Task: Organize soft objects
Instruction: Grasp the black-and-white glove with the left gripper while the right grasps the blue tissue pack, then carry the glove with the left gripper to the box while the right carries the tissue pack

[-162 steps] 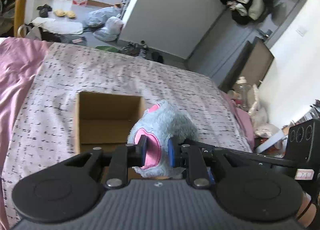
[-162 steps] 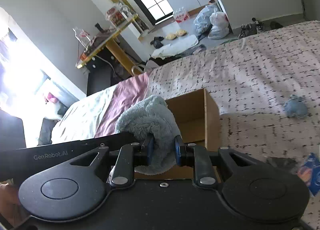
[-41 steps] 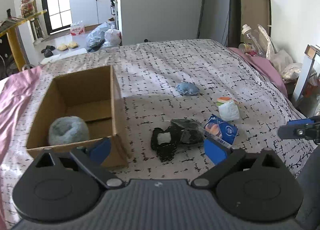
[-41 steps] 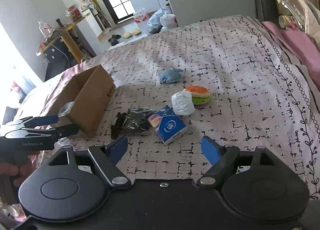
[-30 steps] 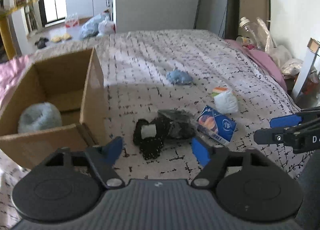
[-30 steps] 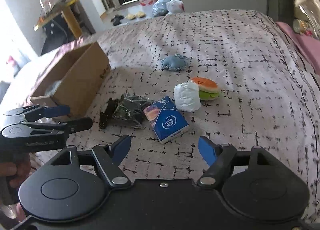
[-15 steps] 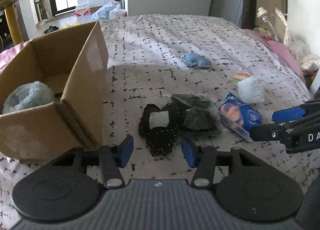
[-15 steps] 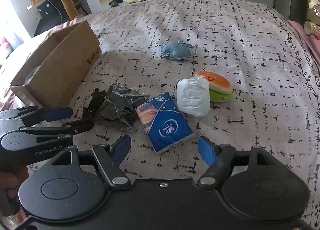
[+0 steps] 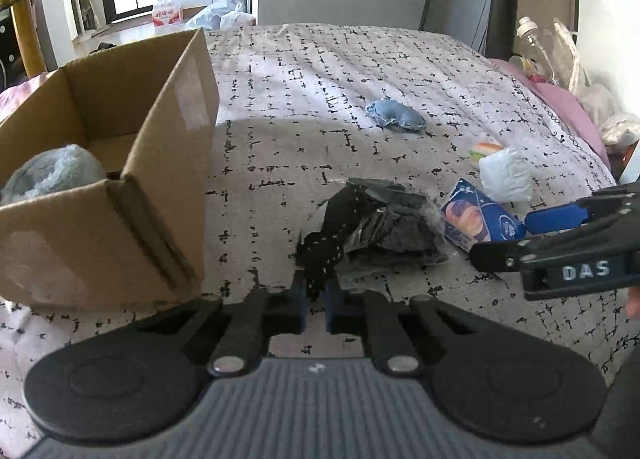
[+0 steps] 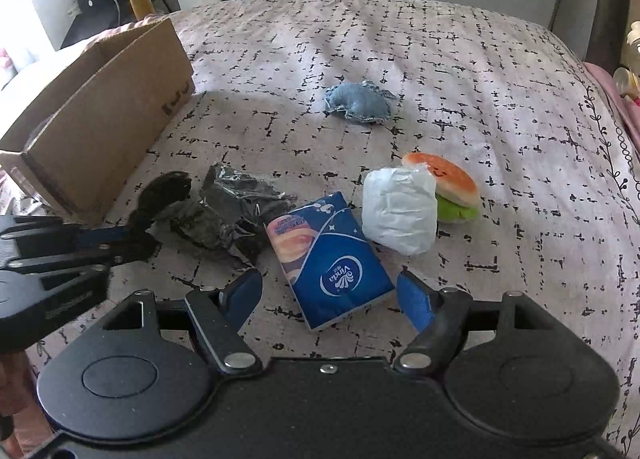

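A bed (image 10: 460, 71) with a black-flecked cover carries a cardboard box (image 9: 160, 163) holding a grey fluffy toy (image 9: 52, 173). The left gripper (image 9: 316, 299) has just closed and now pinches the near end of a black lacy cloth (image 9: 326, 239) lying against a crumpled dark bag (image 9: 396, 227). The right gripper (image 10: 330, 295) hangs spread above a blue tissue pack (image 10: 332, 259), near a white wrapped bundle (image 10: 400, 211), burger toy (image 10: 452, 183) and blue pouch (image 10: 358, 101)

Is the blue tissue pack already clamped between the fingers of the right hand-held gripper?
No. The right hand-held gripper stands open, its blue pads clear on either side of the tissue pack lying on the bed.
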A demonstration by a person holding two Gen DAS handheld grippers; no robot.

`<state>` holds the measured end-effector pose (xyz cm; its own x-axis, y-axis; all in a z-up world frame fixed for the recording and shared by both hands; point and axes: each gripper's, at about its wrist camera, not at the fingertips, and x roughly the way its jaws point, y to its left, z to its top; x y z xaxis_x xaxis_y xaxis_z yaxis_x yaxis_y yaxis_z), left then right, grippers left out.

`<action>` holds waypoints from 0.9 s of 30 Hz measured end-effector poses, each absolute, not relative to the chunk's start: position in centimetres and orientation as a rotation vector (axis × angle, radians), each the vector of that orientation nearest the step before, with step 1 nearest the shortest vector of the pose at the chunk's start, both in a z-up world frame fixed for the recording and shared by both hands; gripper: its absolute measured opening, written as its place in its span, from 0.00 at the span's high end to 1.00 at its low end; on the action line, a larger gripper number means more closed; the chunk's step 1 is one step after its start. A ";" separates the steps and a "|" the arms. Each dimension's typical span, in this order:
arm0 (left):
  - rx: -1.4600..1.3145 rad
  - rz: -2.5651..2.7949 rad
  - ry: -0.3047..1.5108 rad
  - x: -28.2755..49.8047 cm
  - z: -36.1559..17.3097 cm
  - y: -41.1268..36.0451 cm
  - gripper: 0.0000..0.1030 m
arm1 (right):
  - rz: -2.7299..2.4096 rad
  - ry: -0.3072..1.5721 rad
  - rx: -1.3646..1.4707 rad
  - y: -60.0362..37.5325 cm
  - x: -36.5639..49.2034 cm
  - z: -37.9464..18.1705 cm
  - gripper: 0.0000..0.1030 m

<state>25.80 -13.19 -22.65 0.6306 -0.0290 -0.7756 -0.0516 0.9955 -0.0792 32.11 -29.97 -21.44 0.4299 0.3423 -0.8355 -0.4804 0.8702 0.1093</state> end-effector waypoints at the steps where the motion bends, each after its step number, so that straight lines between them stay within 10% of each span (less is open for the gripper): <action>1: -0.105 0.010 0.891 25.7 -22.5 -13.1 0.94 | 0.513 1.002 -0.156 -29.9 32.1 -21.6 0.29; 7: -0.129 -0.008 0.865 24.9 -21.2 -12.5 0.94 | 0.497 1.008 -0.187 -29.8 32.1 -22.7 0.43; 27: -0.209 -0.021 0.685 22.6 -15.8 -10.4 0.94 | 0.430 0.869 -0.159 -30.6 28.0 -15.7 0.46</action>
